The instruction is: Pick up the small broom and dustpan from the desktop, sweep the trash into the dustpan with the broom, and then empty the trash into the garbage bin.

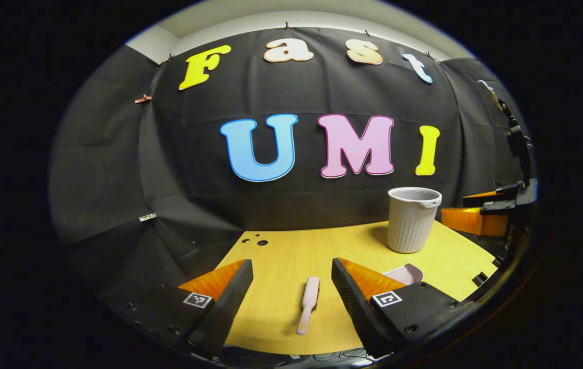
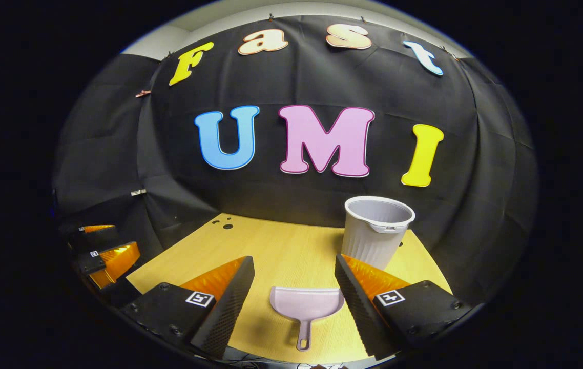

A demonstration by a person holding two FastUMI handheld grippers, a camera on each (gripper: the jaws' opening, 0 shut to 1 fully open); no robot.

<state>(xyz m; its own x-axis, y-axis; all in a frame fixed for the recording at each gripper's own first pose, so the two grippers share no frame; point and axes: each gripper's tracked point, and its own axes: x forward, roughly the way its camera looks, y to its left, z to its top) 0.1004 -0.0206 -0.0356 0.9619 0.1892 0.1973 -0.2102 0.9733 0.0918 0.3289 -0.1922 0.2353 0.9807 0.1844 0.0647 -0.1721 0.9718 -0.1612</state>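
A small pink broom (image 1: 308, 303) lies flat on the wooden desktop (image 1: 291, 251), handle toward me, between the spread fingers of my left gripper (image 1: 291, 294), which is open and hangs above it. A pink dustpan (image 2: 306, 306) rests on the desktop (image 2: 281, 246) with its handle pointing at me, centred between the fingers of my right gripper (image 2: 294, 294), also open and empty. The dustpan's edge (image 1: 405, 274) peeks out behind a left finger. A grey ribbed garbage bin (image 1: 412, 219) (image 2: 375, 229) stands upright at the back right. I see no trash on the wood.
The right gripper (image 1: 486, 212) shows at the far right of the left gripper view, and the left gripper (image 2: 102, 253) at the far left of the right gripper view. Small holes (image 1: 258, 240) mark the desktop's back left corner. The cloth wall closes the back.
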